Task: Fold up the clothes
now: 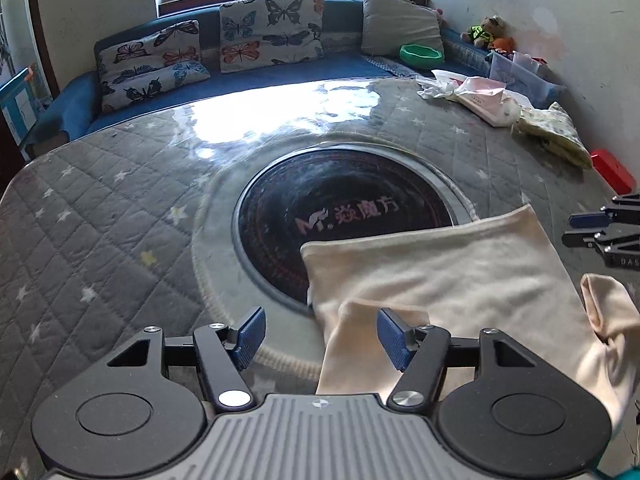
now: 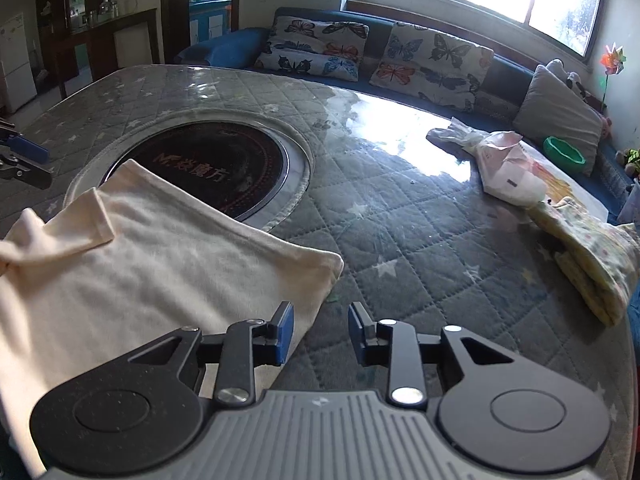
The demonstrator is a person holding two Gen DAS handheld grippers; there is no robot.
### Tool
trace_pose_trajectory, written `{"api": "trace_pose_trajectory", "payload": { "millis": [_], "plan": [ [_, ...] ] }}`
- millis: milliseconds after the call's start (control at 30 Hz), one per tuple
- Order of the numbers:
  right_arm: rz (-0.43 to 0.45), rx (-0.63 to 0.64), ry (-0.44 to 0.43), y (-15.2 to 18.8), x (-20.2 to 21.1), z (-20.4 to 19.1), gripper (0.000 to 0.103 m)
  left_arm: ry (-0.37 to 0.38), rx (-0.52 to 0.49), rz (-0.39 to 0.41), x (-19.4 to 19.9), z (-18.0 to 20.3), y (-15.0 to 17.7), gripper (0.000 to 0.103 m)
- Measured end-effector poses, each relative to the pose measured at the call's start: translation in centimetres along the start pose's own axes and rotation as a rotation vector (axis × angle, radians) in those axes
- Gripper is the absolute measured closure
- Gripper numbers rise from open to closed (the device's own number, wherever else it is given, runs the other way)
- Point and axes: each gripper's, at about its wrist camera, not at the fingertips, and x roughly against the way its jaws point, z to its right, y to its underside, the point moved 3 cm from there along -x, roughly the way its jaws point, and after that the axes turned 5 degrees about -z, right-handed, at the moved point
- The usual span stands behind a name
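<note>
A cream garment [image 1: 452, 276] lies partly folded on the quilted grey table [image 1: 100, 208], its far edge over the round dark hotplate [image 1: 340, 220]. My left gripper [image 1: 320, 336] is open above the garment's near left edge, with a sleeve fold under its right pad and nothing pinched. In the right wrist view the cream garment [image 2: 152, 272] spreads to the left, with a sleeve folded over its top. My right gripper [image 2: 320, 332] is open just past the garment's right corner, with bare table between its pads. Each gripper shows at the other view's edge: the right gripper [image 1: 600, 232] and the left gripper [image 2: 24, 160].
A folded floral cloth [image 2: 592, 256] and a pink-white bundle [image 2: 508, 168] lie at the table's far right. A red box [image 1: 612, 172] sits at the right edge. A blue sofa [image 1: 280, 68] with butterfly cushions and a green bowl [image 1: 420, 56] runs behind the table.
</note>
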Motion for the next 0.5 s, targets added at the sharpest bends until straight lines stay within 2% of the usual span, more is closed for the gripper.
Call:
{"api": "trace_pose_trajectory", "payload": {
  "millis": [233, 300, 467, 500],
  "plan": [
    [-0.014, -0.046, -0.005, -1.1, -2.6, 1.0, 0.073, -0.030, -0.013, -0.025, -4.9, 0.4, -2.2, 0.041],
    [-0.019, -0.050, -0.006, -1.4, -3.1, 1.2, 0.073, -0.032, -0.012, -0.033, -5.8, 0.5, -2.4, 0.046],
    [-0.038, -0.064, -0.033, -1.9, -4.2, 1.4, 0.075, -0.027, -0.028, -0.046, -7.3, 0.7, -2.5, 0.071],
    [-0.041, -0.062, -0.035, -2.0, -4.4, 1.3, 0.075, -0.027, -0.031, -0.042, -7.4, 0.8, -2.5, 0.073]
  ]
}}
